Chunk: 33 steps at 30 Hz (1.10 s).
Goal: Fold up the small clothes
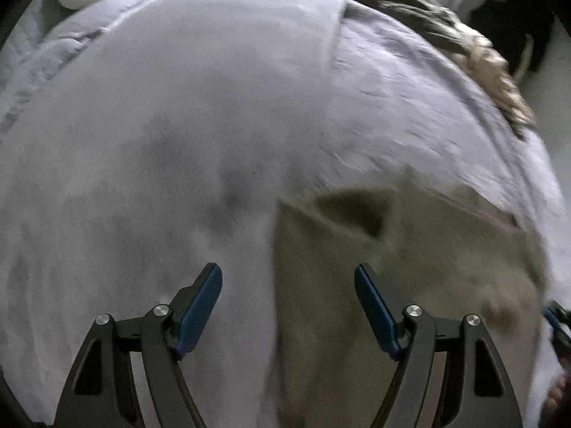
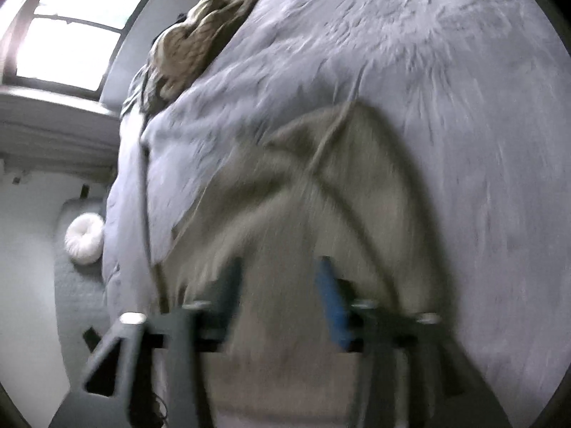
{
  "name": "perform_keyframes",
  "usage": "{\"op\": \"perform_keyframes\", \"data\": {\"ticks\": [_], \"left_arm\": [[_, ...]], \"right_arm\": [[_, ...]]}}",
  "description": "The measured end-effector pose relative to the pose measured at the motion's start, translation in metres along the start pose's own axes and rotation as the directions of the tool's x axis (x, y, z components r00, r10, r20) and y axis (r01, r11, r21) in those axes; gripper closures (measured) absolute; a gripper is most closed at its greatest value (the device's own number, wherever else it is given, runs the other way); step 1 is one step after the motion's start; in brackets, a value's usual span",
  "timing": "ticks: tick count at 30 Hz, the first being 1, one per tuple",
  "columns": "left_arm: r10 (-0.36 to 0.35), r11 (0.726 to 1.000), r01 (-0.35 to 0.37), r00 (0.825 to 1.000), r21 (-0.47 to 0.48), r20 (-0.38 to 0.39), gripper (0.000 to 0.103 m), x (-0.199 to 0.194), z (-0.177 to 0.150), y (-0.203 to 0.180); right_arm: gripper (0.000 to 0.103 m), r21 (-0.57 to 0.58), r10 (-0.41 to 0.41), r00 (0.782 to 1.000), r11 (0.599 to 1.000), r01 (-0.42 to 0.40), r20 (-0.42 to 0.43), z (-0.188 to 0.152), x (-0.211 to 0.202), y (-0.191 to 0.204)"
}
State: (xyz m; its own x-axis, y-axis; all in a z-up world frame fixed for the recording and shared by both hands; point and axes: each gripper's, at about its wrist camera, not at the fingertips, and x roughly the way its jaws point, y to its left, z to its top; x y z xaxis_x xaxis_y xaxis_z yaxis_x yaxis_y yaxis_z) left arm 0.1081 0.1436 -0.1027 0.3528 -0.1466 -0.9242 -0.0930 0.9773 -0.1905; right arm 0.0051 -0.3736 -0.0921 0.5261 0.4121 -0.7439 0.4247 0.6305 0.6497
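Left wrist view: left tool (image 1: 288, 278), fingers spread wide and empty, above a tan fleece garment (image 1: 392, 249) lying flat on the pale lavender plush bed cover (image 1: 178, 125), mostly ahead-right. Right wrist view, blurred: right tool (image 2: 280, 271) parted, nothing visibly gripped, garment directly ahead.

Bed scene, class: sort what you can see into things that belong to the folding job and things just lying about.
Belongs to the job:
- beige garment on the bed cover
- left tongs, open
- right tongs, open

Just lying about:
- crumpled patterned cloth at the bed's edge
- round white cushion
- window
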Motion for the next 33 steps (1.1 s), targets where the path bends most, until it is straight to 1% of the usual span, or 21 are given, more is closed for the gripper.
{"op": "perform_keyframes", "data": {"ticks": [2, 4, 5, 8, 10, 12, 14, 16, 17, 18, 19, 20, 21, 22, 23, 25, 26, 28, 30, 33], "left_arm": [[-0.041, 0.999, 0.041, 0.999, 0.022, -0.032, 0.025, -0.012, -0.018, -0.001], [-0.060, 0.998, 0.062, 0.996, 0.030, -0.072, 0.025, -0.019, -0.037, -0.001], [-0.083, 0.996, 0.085, 0.992, 0.024, -0.098, 0.025, -0.022, -0.050, 0.000], [-0.141, 0.990, 0.142, 0.978, -0.008, -0.153, 0.025, -0.023, -0.075, 0.003], [-0.168, 0.986, 0.166, 0.968, -0.026, -0.185, 0.025, -0.020, -0.093, 0.004], [-0.166, 0.986, 0.161, 0.964, -0.040, -0.210, 0.025, -0.014, -0.103, 0.004], [-0.166, 0.986, 0.159, 0.961, -0.049, -0.219, 0.025, -0.010, -0.111, 0.004], [-0.174, 0.985, 0.166, 0.961, -0.057, -0.215, 0.025, -0.010, -0.114, 0.005], [-0.185, 0.982, 0.175, 0.959, -0.065, -0.213, 0.025, -0.010, -0.114, 0.005], [-0.197, 0.980, 0.185, 0.958, -0.073, -0.210, 0.032, -0.009, -0.113, 0.005], [-0.217, 0.976, 0.204, 0.953, -0.081, -0.212, 0.043, -0.008, -0.113, 0.005], [-0.233, 0.972, 0.219, 0.946, -0.086, -0.225, 0.064, -0.005, -0.111, 0.004], [-0.239, 0.970, 0.223, 0.942, -0.093, -0.234, 0.072, -0.004, -0.110, 0.005], [-0.242, 0.969, 0.226, 0.943, -0.096, -0.230, 0.076, -0.002, -0.108, 0.006], [-0.256, 0.966, 0.239, 0.940, -0.099, -0.225, 0.088, -0.004, -0.107, 0.007], [-0.288, 0.956, 0.270, 0.934, -0.111, -0.211, 0.088, -0.008, -0.105, 0.010], [-0.309, 0.950, 0.293, 0.931, -0.107, -0.196, 0.090, -0.015, -0.105, 0.012], [-0.317, 0.948, 0.306, 0.931, -0.088, -0.181, 0.091, -0.024, -0.108, 0.015], [-0.296, 0.955, 0.291, 0.938, -0.055, -0.180, 0.091, -0.029, -0.112, 0.016], [-0.254, 0.967, 0.251, 0.946, -0.043, -0.203, 0.091, -0.015, -0.121, 0.020]], "right_arm": [[0.042, 0.017, 0.012, 0.999, 1.000, -0.012, -0.032, -0.028, -0.009, -0.004], [0.042, 0.052, 0.013, 0.999, 0.999, -0.011, -0.050, -0.050, -0.016, -0.013], [0.042, 0.092, 0.011, 0.999, 0.996, -0.006, -0.053, -0.064, -0.020, -0.022], [0.042, 0.196, 0.008, 0.999, 0.981, -0.002, -0.032, -0.086, -0.028, -0.047], [0.042, 0.261, -0.001, 1.000, 0.965, 0.002, -0.003, -0.090, -0.030, -0.062], [0.042, 0.328, 0.006, 0.999, 0.944, -0.020, 0.044, -0.089, -0.032, -0.076], [0.042, 0.345, 0.009, 0.997, 0.938, -0.036, 0.081, -0.085, -0.032, -0.082], [0.042, 0.346, 0.013, 0.996, 0.937, -0.044, 0.093, -0.077, -0.027, -0.082], [0.045, 0.343, 0.012, 0.996, 0.938, -0.042, 0.090, -0.075, -0.024, -0.081], [0.066, 0.334, -0.002, 0.997, 0.942, -0.024, 0.077, -0.070, -0.021, -0.079], [0.094, 0.321, -0.019, 0.998, 0.947, -0.002, 0.061, -0.066, -0.018, -0.077], [0.094, 0.295, -0.038, 0.998, 0.955, 0.022, 0.049, -0.063, -0.016, -0.071], [0.094, 0.269, -0.051, 0.998, 0.962, 0.036, 0.047, -0.060, -0.018, -0.067], [0.094, 0.238, -0.058, 0.997, 0.970, 0.045, 0.047, -0.059, -0.023, -0.062], [0.095, 0.200, -0.070, 0.996, 0.978, 0.058, 0.054, -0.057, -0.028, -0.055], [0.095, 0.162, -0.099, 0.993, 0.983, 0.088, 0.058, -0.056, -0.036, -0.049], [0.095, 0.162, -0.113, 0.992, 0.981, 0.103, 0.050, -0.057, -0.038, -0.052], [0.095, 0.176, -0.140, 0.990, 0.975, 0.133, 0.029, -0.060, -0.035, -0.064], [0.095, 0.184, -0.171, 0.985, 0.968, 0.169, -0.004, -0.061, -0.020, -0.078], [0.095, 0.198, -0.163, 0.987, 0.967, 0.160, -0.001, -0.064, -0.014, -0.085]]}}
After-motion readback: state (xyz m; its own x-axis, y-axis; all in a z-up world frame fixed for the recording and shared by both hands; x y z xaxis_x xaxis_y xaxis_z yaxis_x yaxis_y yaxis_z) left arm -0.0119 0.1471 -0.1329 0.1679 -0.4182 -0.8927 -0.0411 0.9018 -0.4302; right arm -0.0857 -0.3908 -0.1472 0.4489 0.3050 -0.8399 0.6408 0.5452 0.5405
